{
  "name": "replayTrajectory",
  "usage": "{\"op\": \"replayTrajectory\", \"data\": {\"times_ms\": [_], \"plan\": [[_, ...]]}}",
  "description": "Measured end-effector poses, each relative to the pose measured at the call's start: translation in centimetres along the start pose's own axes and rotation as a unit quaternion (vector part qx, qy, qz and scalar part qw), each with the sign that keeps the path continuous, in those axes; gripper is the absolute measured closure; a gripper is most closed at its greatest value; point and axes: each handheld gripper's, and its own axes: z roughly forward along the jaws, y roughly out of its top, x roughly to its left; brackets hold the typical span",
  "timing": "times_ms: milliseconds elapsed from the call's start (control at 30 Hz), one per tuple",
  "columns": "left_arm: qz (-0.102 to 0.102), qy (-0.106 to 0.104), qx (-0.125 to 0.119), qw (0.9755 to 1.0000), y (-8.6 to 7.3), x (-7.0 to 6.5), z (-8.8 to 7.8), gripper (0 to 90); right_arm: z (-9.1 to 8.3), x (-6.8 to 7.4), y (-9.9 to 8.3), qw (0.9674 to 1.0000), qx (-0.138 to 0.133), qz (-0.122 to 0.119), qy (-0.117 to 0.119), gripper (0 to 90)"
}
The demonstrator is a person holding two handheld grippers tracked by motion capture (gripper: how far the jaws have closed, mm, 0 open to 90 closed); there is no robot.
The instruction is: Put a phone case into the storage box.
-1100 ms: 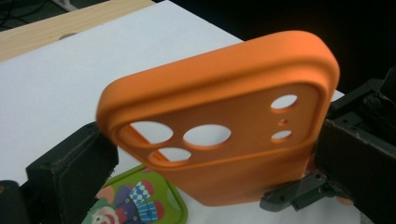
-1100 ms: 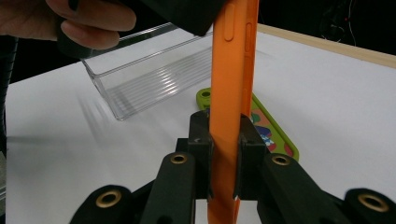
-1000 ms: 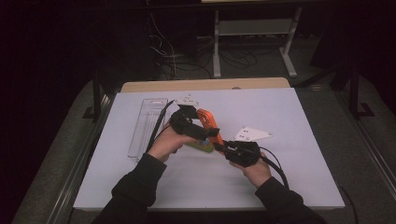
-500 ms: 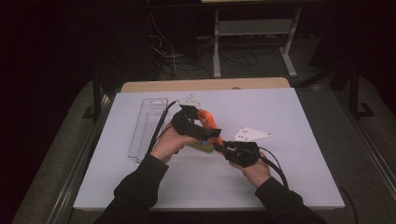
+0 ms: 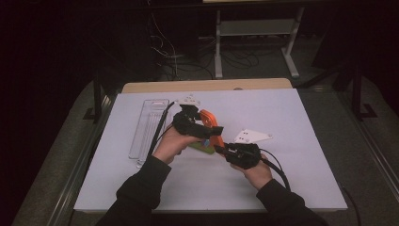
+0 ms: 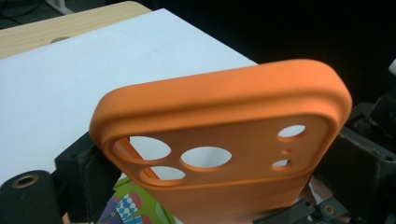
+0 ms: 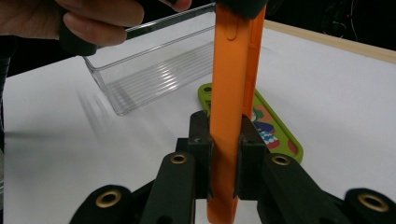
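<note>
Room: dark, with a metal shelf frame (image 5: 254,35) and loose cables on the floor behind the counter.
Counter (image 5: 306,188): white top, a strip of pale wood along its far edge.
Orange phone case (image 5: 210,126): held off the counter between the two hands, near the middle; soft-looking, with round camera cut-outs at one end; in the right gripper view it stands on edge.
Left tongs (image 5: 207,134): the jaws have just been closing with the orange phone case between them; in the left gripper view a black pad sits against each long side of the case near its camera end, so they grip the case.
Right tongs (image 7: 224,156): closed on the other end of the orange phone case, one pad pressed to each face, the edge of the case running up between them.
Left hand (image 5: 170,143): wrapped around the body of its gripper, sleeve dark.
Right hand (image 5: 256,172): holds its gripper from below right, cable trailing toward the person.
Green phone case (image 7: 273,128): lies flat on the counter just under and behind the orange one, with a colourful pattern inside.
Clear plastic tray (image 5: 148,126): long and ribbed, on the counter to the left of the hands, apart from both cases.
</note>
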Motion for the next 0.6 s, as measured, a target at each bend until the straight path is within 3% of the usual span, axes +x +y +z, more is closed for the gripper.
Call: {"op": "replayTrajectory", "data": {"times_ms": [233, 367, 600], "plan": [[-0.002, -0.005, -0.001, 1.0, 0.02, 0.02, -0.04, 12.9, 0.17, 0.0, -0.09, 1.0, 0.003, -0.006, -0.002, 78.4], [0.008, -0.004, 0.0, 1.0, 0.02, -0.03, 0.02, 13.7, 0.23, 0.02, -0.1, 0.9999, 0.01, -0.005, 0.002, 76.8], [0.016, 0.011, 0.008, 0.9998, 0.07, 0.22, -0.25, 13.9, 0.12, -0.31, -0.09, 0.9996, 0.027, -0.013, 0.0, 49.4]]}}
